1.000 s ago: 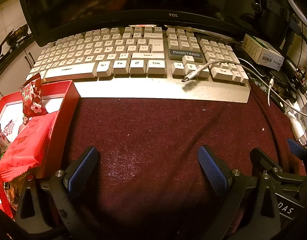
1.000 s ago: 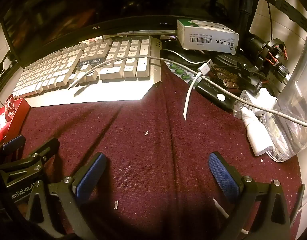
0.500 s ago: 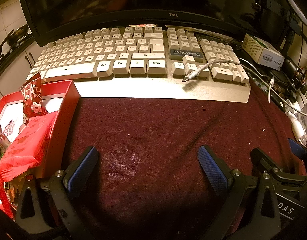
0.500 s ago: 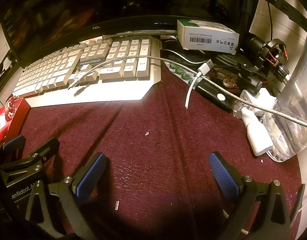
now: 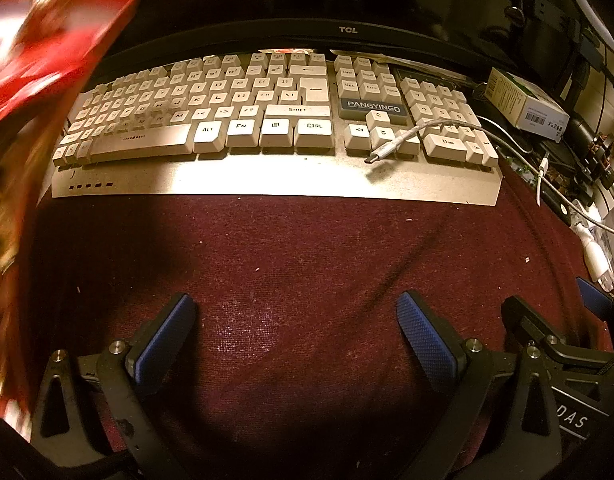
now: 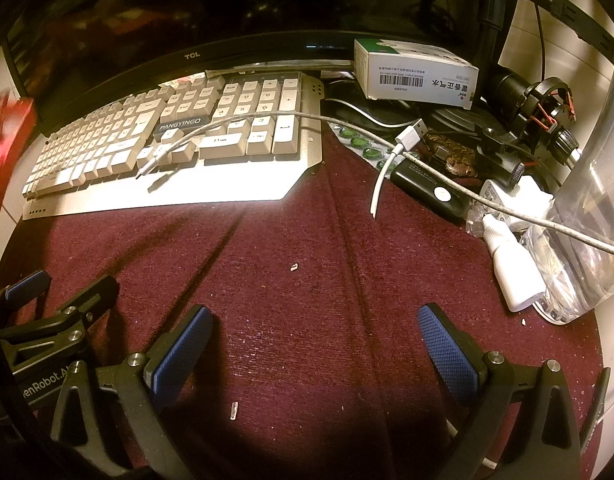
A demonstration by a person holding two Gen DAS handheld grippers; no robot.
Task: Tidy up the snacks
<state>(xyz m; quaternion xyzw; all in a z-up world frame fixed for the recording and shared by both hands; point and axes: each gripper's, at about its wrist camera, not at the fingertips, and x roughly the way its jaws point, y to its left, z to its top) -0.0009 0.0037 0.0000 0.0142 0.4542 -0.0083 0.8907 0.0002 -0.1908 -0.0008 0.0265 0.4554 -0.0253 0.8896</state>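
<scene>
A red snack box [image 5: 55,40] shows as a motion-blurred shape raised at the upper left of the left wrist view; a red-brown blur runs down the left edge below it. Its contents cannot be made out. The same red box [image 6: 3,140] is a blur at the left edge of the right wrist view. My left gripper [image 5: 293,320] is open over the maroon cloth [image 5: 307,248] with nothing between its blue pads. My right gripper [image 6: 315,332] is also open and empty, resting just to the right of the left one.
A white keyboard [image 5: 267,120] with a cable [image 5: 391,148] across it lies in front of a dark monitor [image 5: 347,30]. On the right are a white medicine box [image 6: 415,74], a black device [image 6: 427,192], a white dropper bottle [image 6: 515,272] and a clear plastic container [image 6: 587,216].
The red box has left its spot on the cloth at the left and is now raised and blurred in the upper left. Both grippers have stayed where they were, open.
</scene>
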